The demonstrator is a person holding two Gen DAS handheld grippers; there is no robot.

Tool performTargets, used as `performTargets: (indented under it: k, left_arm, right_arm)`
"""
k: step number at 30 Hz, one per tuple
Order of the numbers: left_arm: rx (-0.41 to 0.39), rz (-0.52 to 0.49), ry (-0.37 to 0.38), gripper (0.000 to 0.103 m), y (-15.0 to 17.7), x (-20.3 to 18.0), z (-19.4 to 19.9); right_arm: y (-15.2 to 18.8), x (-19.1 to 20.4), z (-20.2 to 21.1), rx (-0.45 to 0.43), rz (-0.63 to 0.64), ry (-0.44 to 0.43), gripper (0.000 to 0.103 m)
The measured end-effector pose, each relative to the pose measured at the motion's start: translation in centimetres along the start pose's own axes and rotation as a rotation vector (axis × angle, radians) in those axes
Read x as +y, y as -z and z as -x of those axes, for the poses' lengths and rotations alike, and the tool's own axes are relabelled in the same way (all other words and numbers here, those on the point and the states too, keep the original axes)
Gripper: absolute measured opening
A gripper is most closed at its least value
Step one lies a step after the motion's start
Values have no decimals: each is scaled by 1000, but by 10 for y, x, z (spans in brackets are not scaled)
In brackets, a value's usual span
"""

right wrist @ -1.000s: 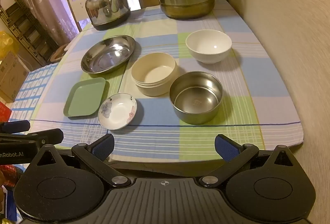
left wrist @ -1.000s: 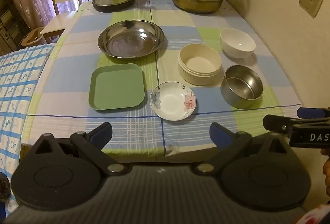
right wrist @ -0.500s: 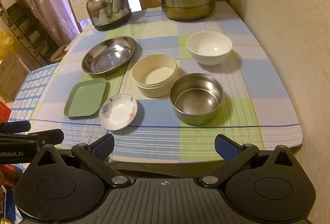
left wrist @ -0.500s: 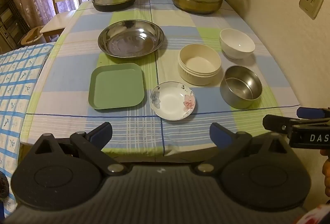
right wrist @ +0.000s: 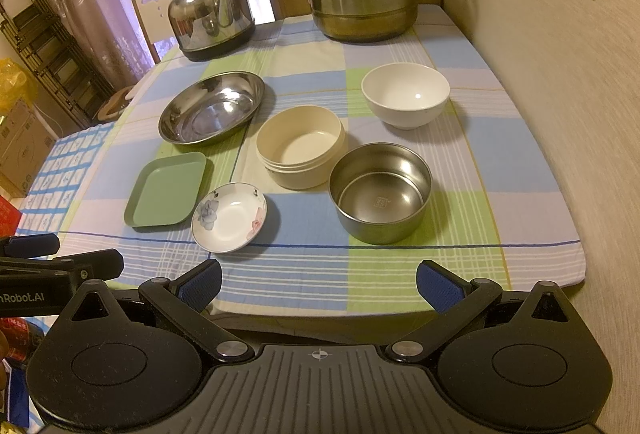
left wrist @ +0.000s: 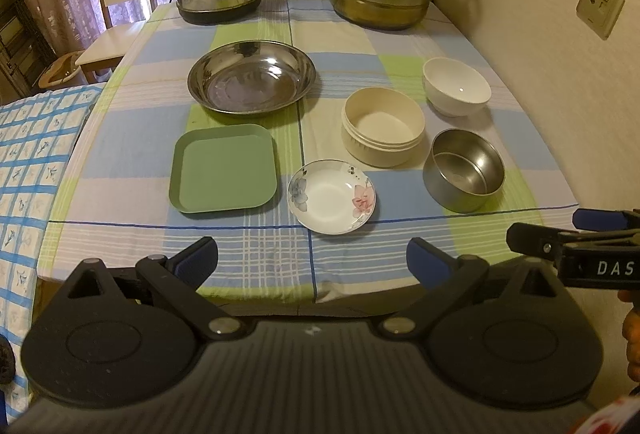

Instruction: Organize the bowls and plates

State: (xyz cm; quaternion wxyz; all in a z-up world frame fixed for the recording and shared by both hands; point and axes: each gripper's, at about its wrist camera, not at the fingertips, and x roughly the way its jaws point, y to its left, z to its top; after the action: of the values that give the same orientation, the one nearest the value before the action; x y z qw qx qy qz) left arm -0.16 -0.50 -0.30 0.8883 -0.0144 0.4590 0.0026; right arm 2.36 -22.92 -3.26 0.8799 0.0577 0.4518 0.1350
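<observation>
While both grippers hang short of the worktop's point(left wrist: 120, 234) near edge with jaws wide apart and empty, nothing is stacked yet. Plates lie left: steel plate point(left wrist: 252, 80), green square plate point(left wrist: 223, 168), floral dish point(left wrist: 331, 196). Bowls sit right: cream bowl point(right wrist: 300, 146), white bowl point(right wrist: 405, 94), steel bowl point(right wrist: 380, 190). Probably best: left gripper point(left wrist: 312, 260) pinches the floral dish's near rim, lifting level.
</observation>
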Motion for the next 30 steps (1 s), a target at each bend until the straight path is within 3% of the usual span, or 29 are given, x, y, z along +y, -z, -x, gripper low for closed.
performTargets:
  k: [30]
  left_arm:
    - [0,7,14,101,-5,-1,3]
  right_arm:
    - [-2,-2,-1,-3,2,1,103]
